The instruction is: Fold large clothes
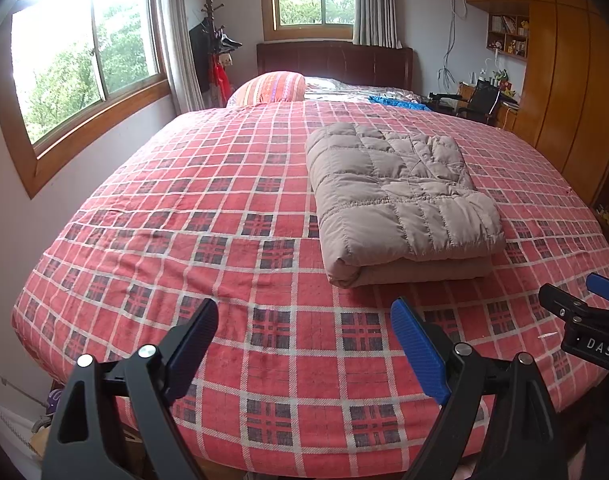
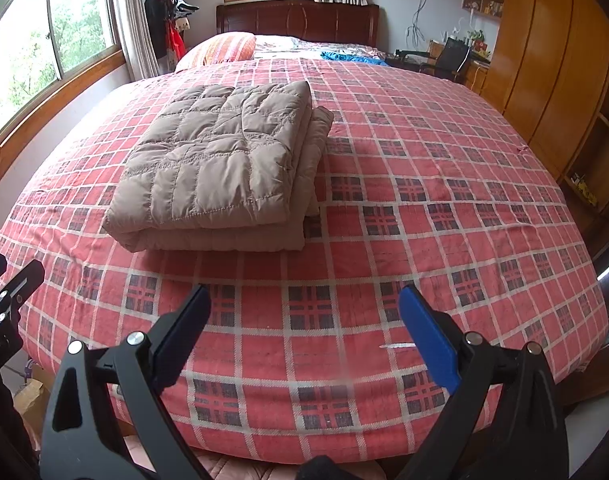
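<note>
Ahead of both grippers, well apart from the fingertips: quilted beige garment (image 1: 400, 200) sits folded into a compact stack on the plaid bed cover (image 1: 208, 216), likely parked mid-bed to stay flat. Left gripper (image 1: 304, 340) spread wide, empty; right gripper (image 2: 304, 328) same (nothing between fingers). Fold looks done.

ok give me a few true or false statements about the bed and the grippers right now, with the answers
1. The beige quilted garment lies folded on the plaid bedspread. True.
2. The left hand-held gripper is clamped on the garment. False: it is open, short of the garment, holding nothing.
3. The right hand-held gripper is open. True.
4. The striped pillow sits on top of the garment. False: it lies near the headboard, apart from the garment.
5. A blue cloth lies at the far end of the bed. True.
</note>
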`<action>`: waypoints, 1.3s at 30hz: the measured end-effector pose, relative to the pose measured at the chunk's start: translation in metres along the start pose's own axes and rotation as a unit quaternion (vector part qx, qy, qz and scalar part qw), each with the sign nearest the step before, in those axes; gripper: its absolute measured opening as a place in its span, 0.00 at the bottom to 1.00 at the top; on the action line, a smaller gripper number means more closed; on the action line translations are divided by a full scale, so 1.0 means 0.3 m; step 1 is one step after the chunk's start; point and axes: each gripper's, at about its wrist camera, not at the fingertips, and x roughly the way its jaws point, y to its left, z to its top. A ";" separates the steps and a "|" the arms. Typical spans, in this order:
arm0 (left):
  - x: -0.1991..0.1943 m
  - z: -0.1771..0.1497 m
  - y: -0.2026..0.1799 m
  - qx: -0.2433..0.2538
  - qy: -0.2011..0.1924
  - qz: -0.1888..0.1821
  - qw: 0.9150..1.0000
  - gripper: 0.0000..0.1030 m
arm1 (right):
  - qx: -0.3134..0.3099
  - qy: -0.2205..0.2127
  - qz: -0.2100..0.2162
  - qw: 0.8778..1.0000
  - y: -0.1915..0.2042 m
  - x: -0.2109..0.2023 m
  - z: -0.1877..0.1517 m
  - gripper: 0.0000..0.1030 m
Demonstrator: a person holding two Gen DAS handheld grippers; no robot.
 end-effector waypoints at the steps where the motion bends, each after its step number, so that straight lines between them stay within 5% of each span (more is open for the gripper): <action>1: 0.001 0.000 0.003 0.000 0.000 0.000 1.000 0.86 | 0.000 0.000 0.000 1.000 -0.001 0.000 0.001 0.92; 39: 0.005 0.001 0.004 0.002 0.000 0.000 1.000 0.86 | -0.003 0.005 0.001 1.000 0.000 0.011 0.006 0.92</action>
